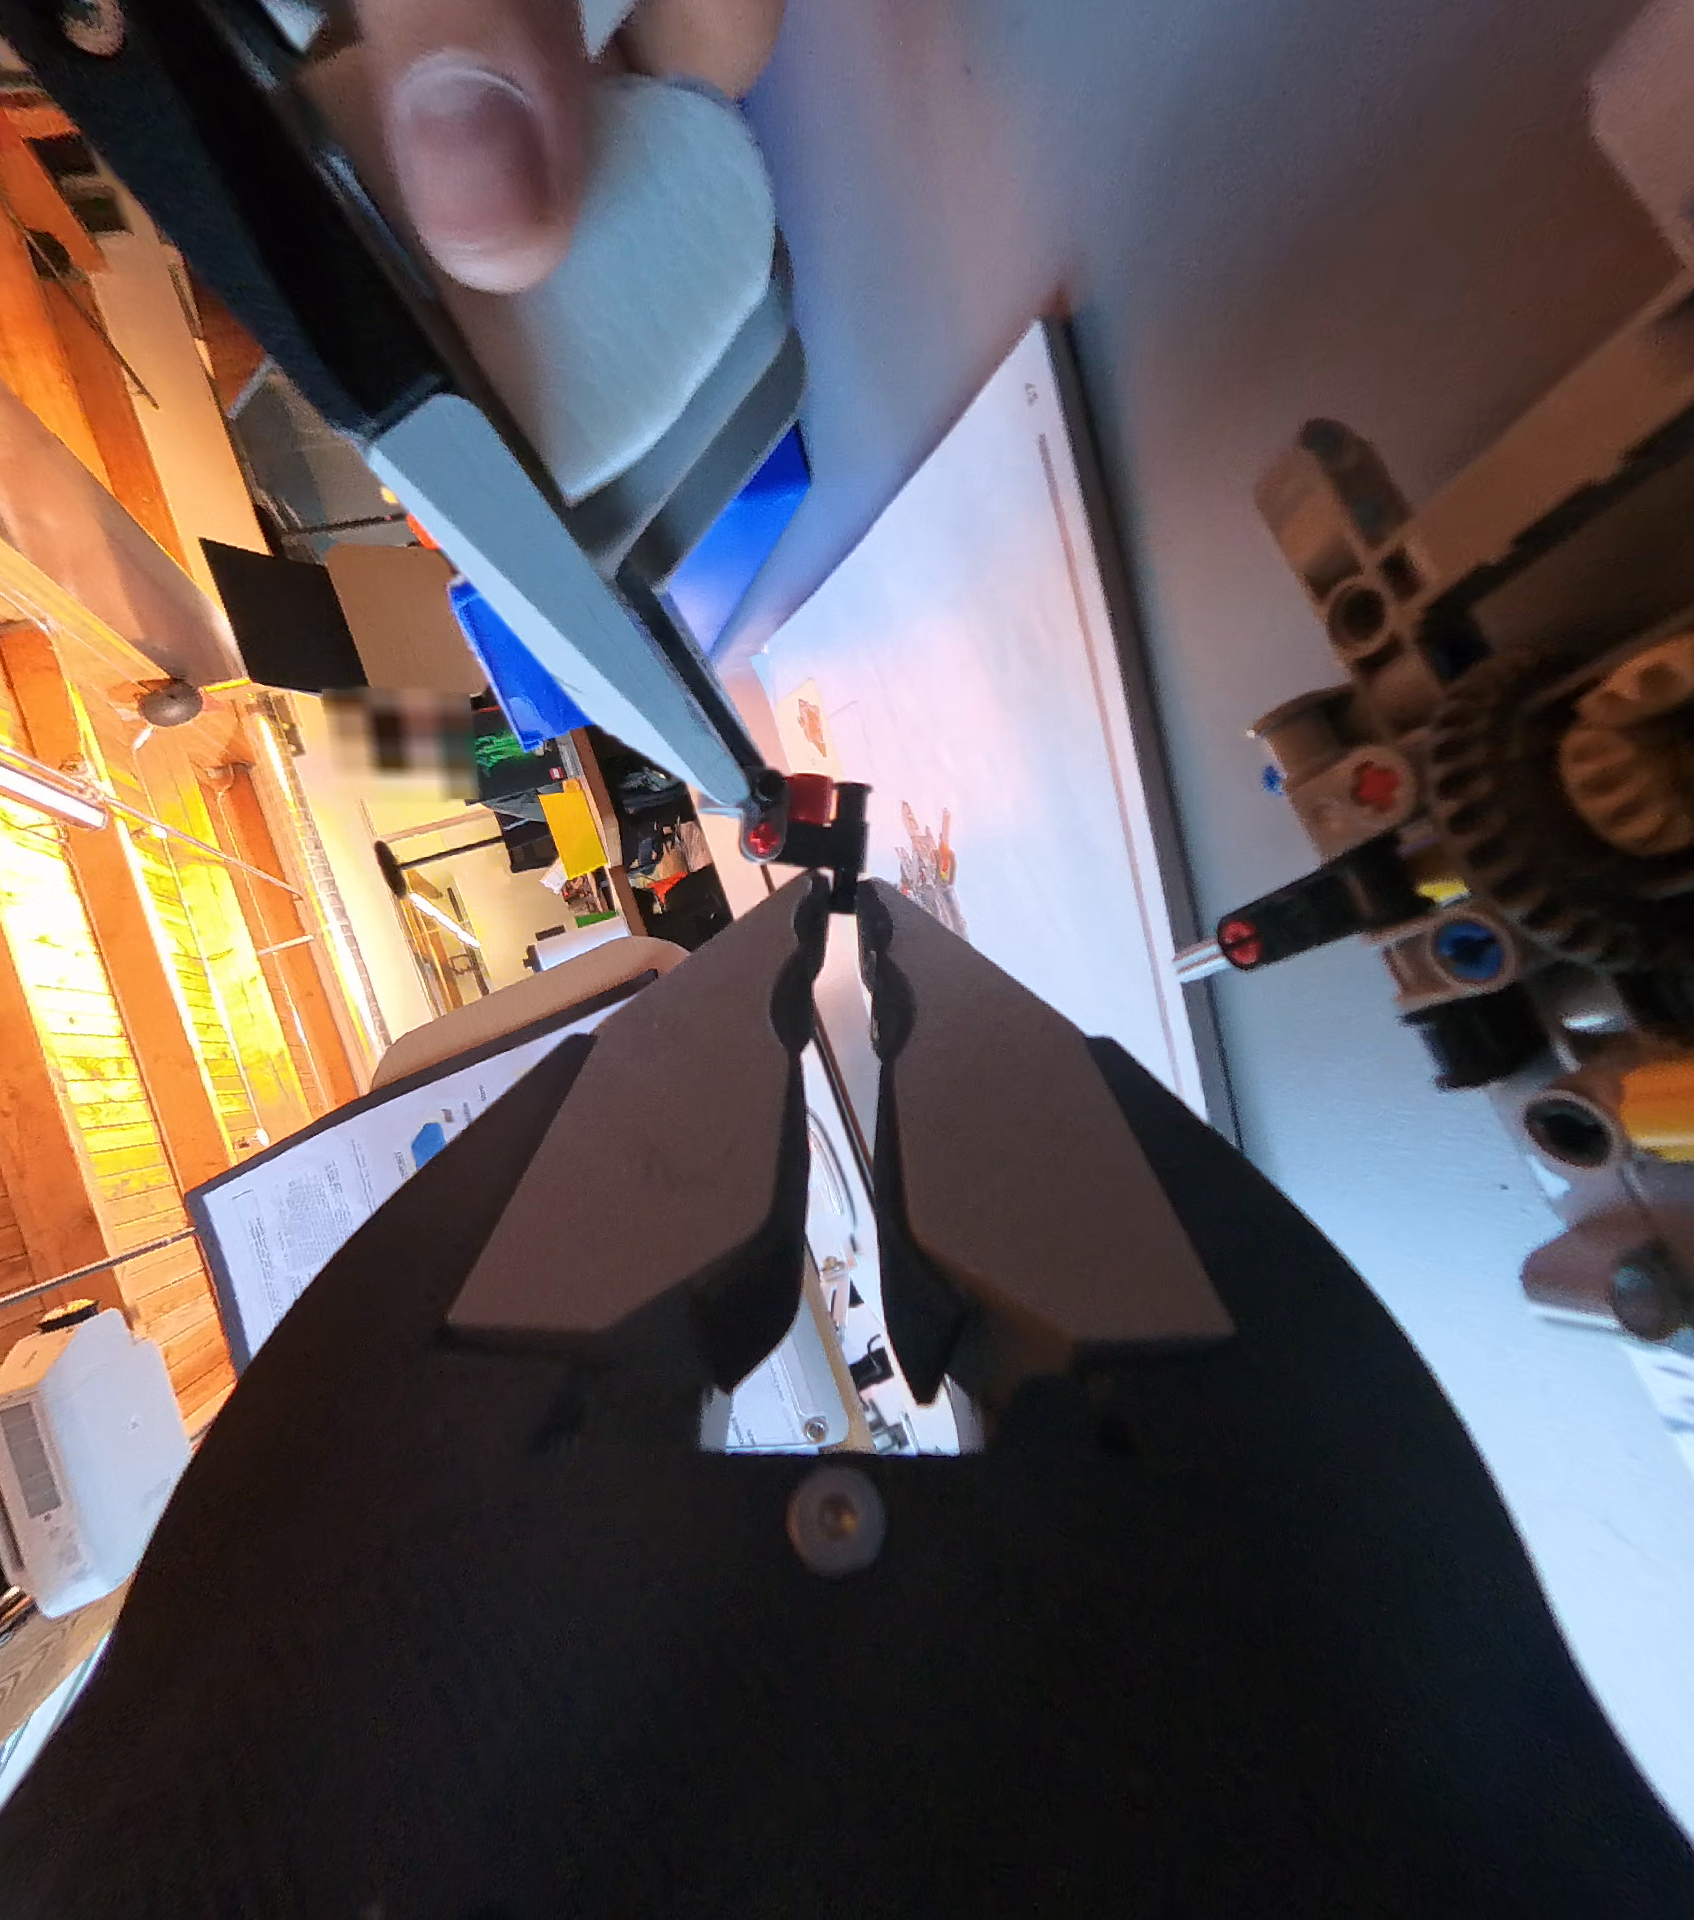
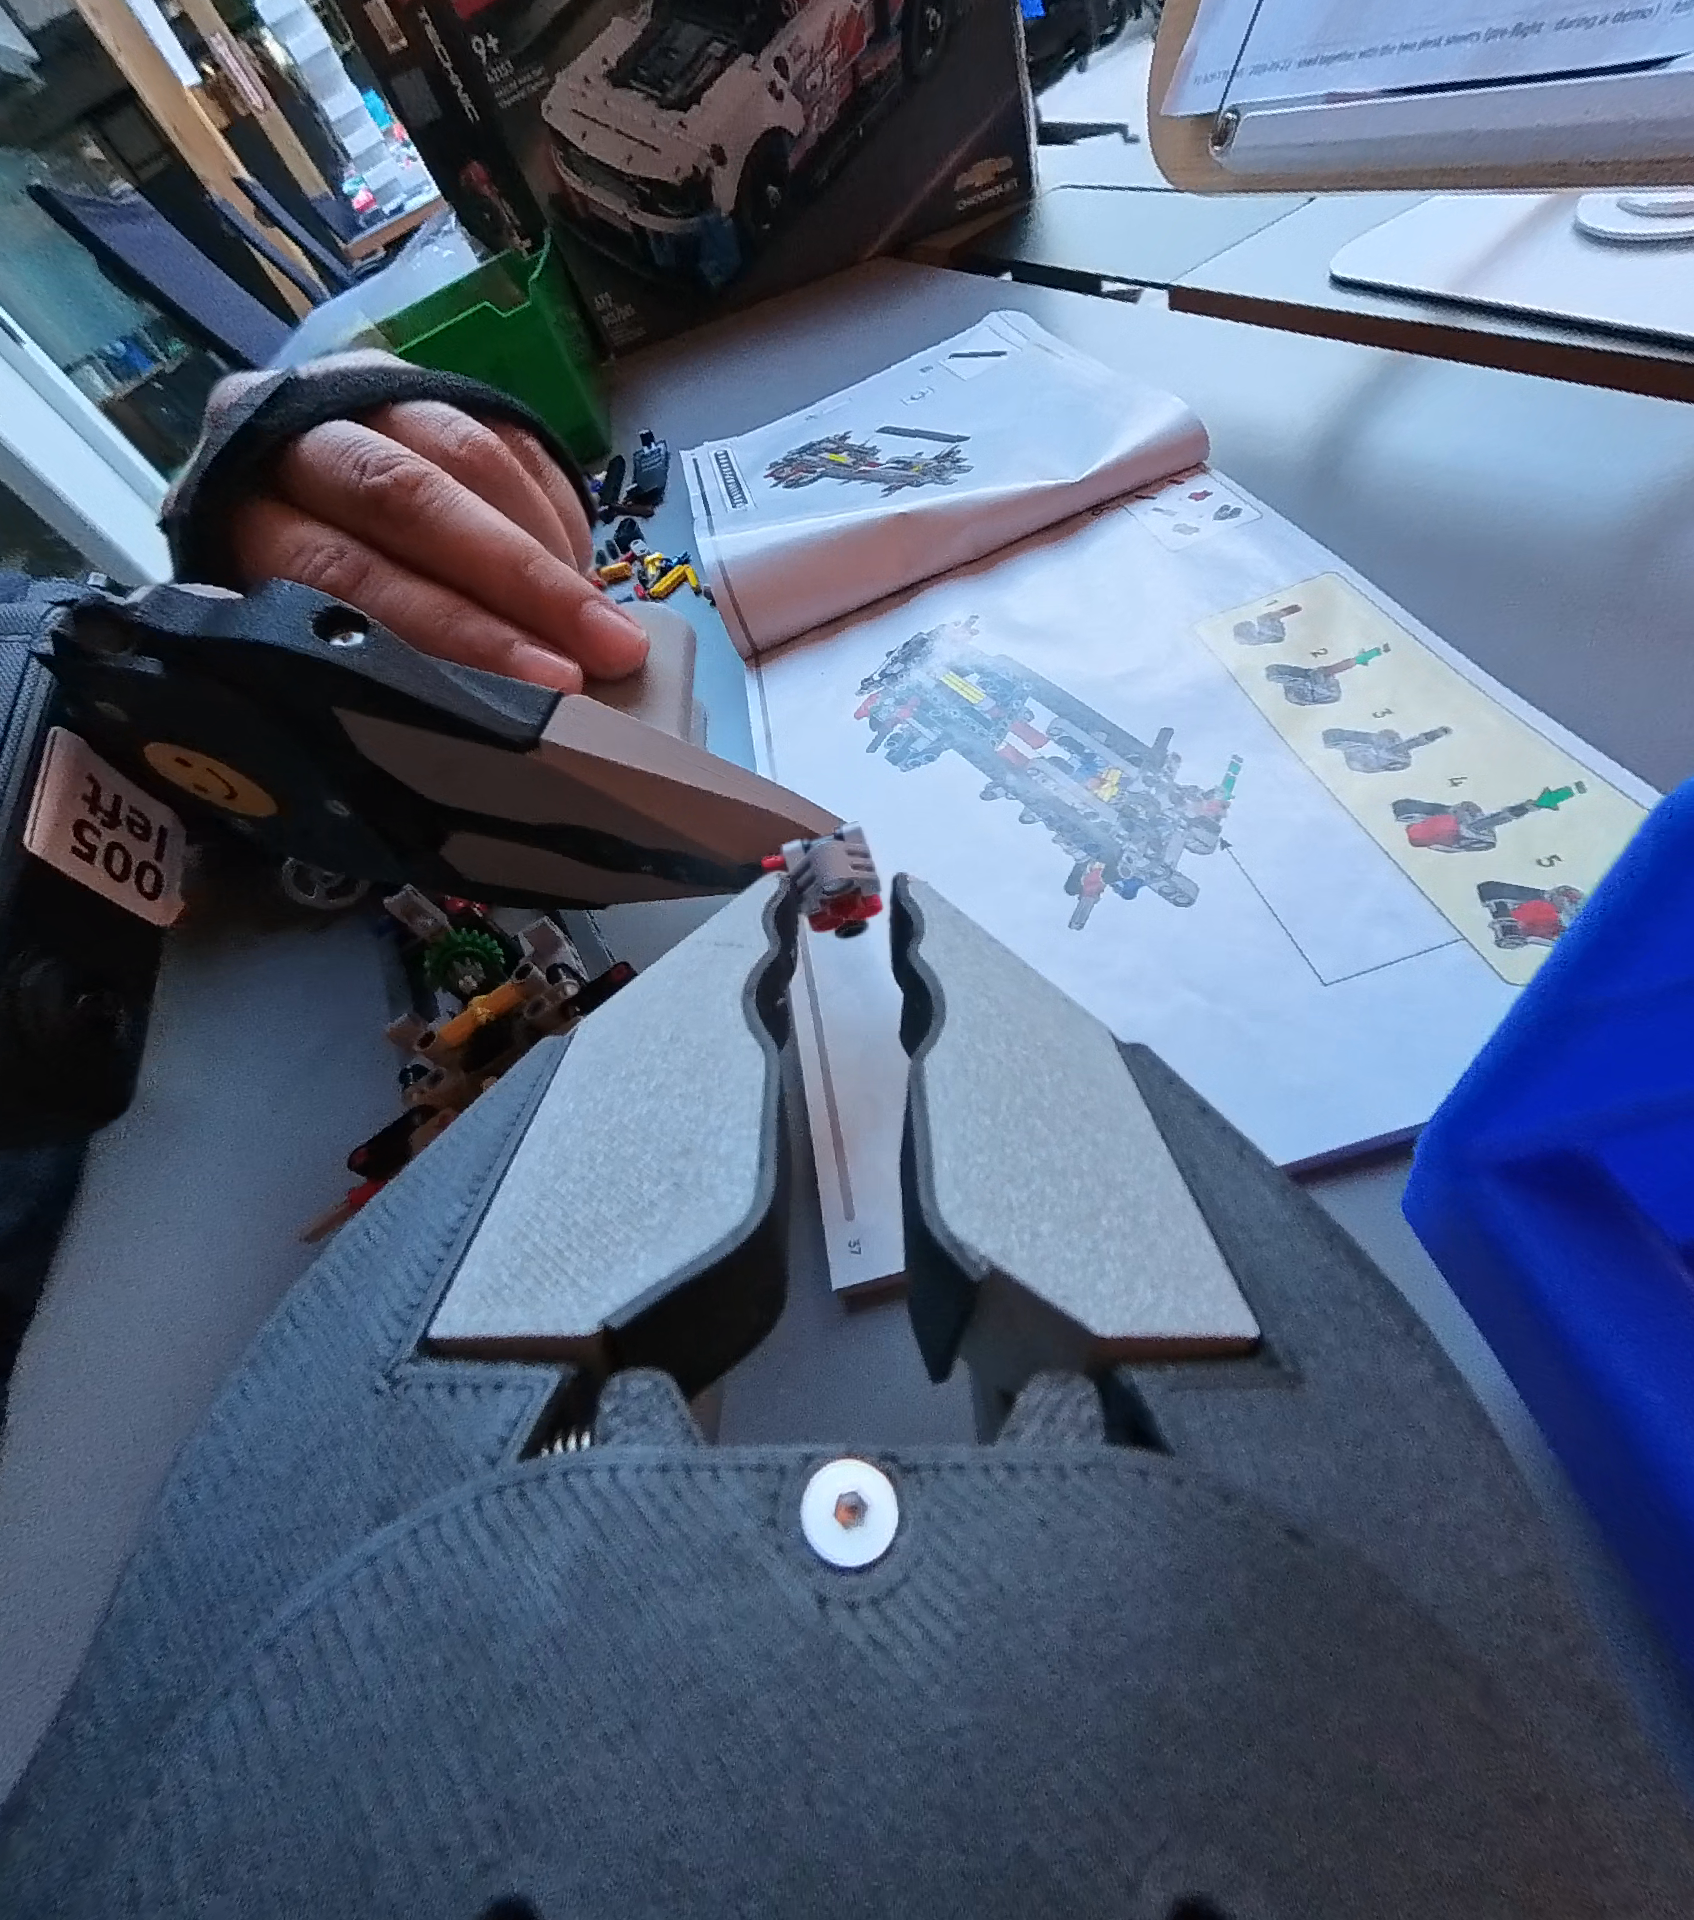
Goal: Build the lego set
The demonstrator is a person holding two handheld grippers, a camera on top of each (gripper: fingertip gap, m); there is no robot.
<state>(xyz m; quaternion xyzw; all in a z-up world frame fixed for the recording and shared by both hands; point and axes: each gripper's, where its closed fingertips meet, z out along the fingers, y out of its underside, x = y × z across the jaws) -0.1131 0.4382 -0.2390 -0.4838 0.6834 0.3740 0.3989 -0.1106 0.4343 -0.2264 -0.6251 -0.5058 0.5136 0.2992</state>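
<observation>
Small grey, red and black brick assembly point(image 2: 827, 883) hung above the open instruction booklet point(image 2: 1082, 935), pinched at its black stem by the left gripper point(image 1: 838, 894), hand point(image 2: 427, 540) on top. The right gripper point(image 2: 838, 904) stood narrowly parted around the assembly, not gripping. A blue bin point(image 2: 1653, 1091) sat near right, loose bricks point(image 2: 479, 997) on the grey table point(image 2: 1445, 468), a boxed car kit point(image 2: 770, 135) beyond

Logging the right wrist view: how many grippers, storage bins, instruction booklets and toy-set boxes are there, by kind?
Grippers: 2, left gripper and right gripper
Bins: 2, blue bin and green bin
Instruction booklet: 1
Toy-set box: 1
Total: 6
</observation>
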